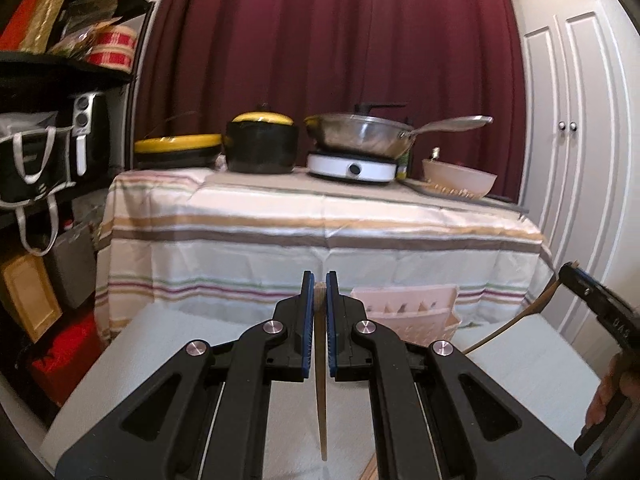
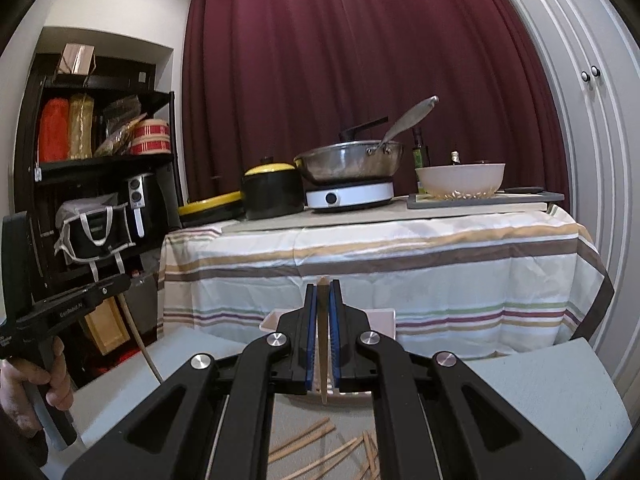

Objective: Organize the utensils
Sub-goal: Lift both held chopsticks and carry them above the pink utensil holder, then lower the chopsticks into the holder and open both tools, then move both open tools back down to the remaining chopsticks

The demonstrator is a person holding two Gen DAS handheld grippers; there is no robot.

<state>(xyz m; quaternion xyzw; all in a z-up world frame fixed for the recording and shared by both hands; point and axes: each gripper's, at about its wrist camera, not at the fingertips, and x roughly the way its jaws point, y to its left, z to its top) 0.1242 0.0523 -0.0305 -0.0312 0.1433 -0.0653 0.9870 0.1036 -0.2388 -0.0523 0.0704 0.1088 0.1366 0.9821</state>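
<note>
Left wrist view: my left gripper [image 1: 319, 280] is closed on a single wooden chopstick [image 1: 321, 392], which runs from between the blue pads down the centre of the frame to its thin tip near the bottom edge. I clamp it near its thick end, presumably so the long tapered part hangs free for lowering into a slot. Just beyond the fingers, right of centre, stands the pale pink utensil rack [image 1: 408, 308] on the grey work surface [image 1: 160, 340]; judging by the task, this is where the stick belongs.

Right wrist view: my right gripper [image 2: 324, 284] is likewise closed on a second chopstick [image 2: 323, 344], thick end poking above the pads at centre frame, thin end pointing toward the camera. More loose chopsticks [image 2: 316, 448] lie scattered on the surface at the bottom centre, not yet sorted. A corner of the rack [image 2: 382, 320] shows behind the right finger.

Holding one stick in each gripper probably lets me deliver a matched pair together. In the background, a striped tablecloth [image 2: 400, 264] carries a pan [image 2: 348, 164] and a bowl [image 2: 460, 178], none of which my fingers touch
</note>
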